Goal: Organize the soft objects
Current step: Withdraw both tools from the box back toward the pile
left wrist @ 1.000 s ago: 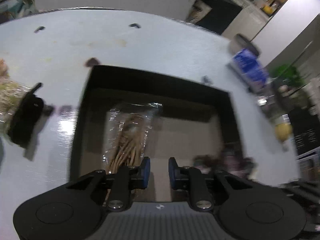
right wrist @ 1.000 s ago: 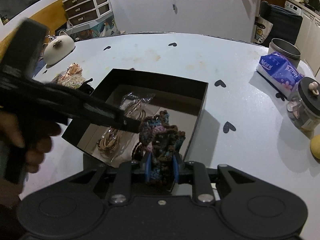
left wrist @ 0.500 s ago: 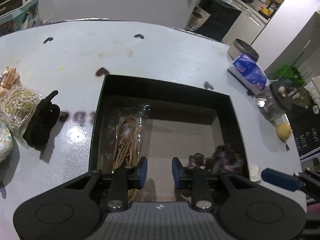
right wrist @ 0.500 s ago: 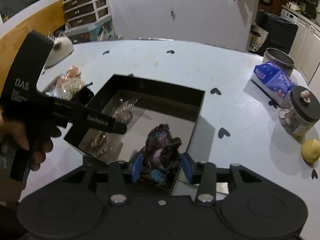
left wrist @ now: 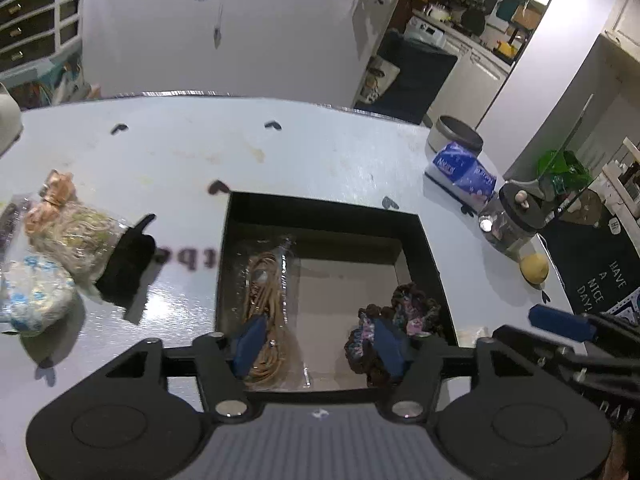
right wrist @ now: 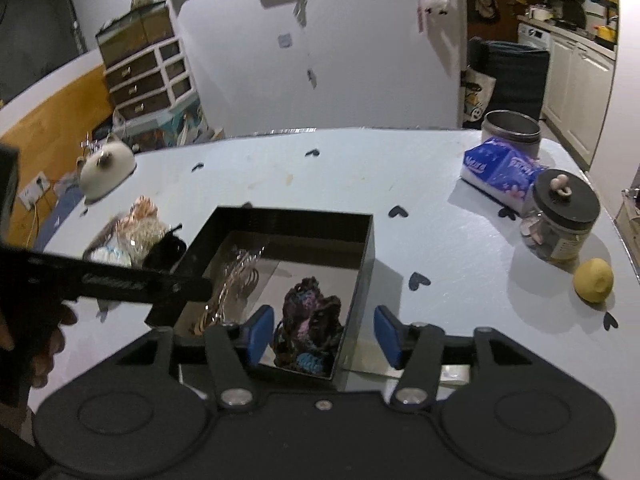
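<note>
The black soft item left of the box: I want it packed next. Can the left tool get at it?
Probably yes: the black soft item lies uncovered beside the box, and the left tool is open and empty.

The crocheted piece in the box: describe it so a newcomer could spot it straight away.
Start at the black box in the middle of the pale table. Inside, in its near right corner, lies the crocheted piece, a crumpled dark yarn lump flecked pink and blue. Its only box-mate, a clear packet of tan cords, lies along the left wall.
</note>
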`<state>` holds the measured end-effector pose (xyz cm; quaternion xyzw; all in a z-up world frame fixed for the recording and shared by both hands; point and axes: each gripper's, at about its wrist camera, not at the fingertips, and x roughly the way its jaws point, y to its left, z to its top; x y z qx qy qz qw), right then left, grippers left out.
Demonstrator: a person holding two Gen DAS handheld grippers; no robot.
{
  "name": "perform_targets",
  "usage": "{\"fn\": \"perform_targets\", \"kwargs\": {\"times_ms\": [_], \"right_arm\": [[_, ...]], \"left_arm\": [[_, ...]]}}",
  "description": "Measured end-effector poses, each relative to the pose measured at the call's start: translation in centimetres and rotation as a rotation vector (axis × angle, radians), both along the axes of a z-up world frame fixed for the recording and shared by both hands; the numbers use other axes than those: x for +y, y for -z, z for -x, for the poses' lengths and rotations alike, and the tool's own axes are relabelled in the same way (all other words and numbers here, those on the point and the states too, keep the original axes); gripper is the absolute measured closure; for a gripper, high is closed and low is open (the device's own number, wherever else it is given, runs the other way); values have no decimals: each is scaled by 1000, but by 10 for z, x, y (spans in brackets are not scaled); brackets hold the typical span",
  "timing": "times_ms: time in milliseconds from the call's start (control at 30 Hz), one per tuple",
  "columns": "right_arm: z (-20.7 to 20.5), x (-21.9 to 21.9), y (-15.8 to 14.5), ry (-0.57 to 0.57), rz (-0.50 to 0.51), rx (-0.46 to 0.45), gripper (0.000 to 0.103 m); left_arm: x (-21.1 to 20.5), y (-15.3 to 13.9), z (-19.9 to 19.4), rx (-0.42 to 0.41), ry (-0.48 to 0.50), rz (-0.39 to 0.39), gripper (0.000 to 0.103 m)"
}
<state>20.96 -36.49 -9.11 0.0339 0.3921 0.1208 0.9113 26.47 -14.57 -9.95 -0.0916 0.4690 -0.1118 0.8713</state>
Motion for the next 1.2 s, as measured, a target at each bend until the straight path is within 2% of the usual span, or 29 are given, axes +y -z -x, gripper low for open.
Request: {"fn": "perform_targets", "kwargs": {"times_ms": [200, 400, 633, 1200], "right_arm": [[13, -4, -8, 46, 1, -60, 22], [26, -1, -14, 76, 15, -95, 12], [35, 8, -19, 117, 24, -134, 0], [54, 56, -29, 232, 37, -197, 0]], "left_arm": [[11, -15, 23, -82, -26, -13, 14], [25, -27, 44, -157, -55, -25, 0], [41, -32, 62, -212, -64, -51, 0], [94, -40, 71, -267, -5, -71, 0]]}}
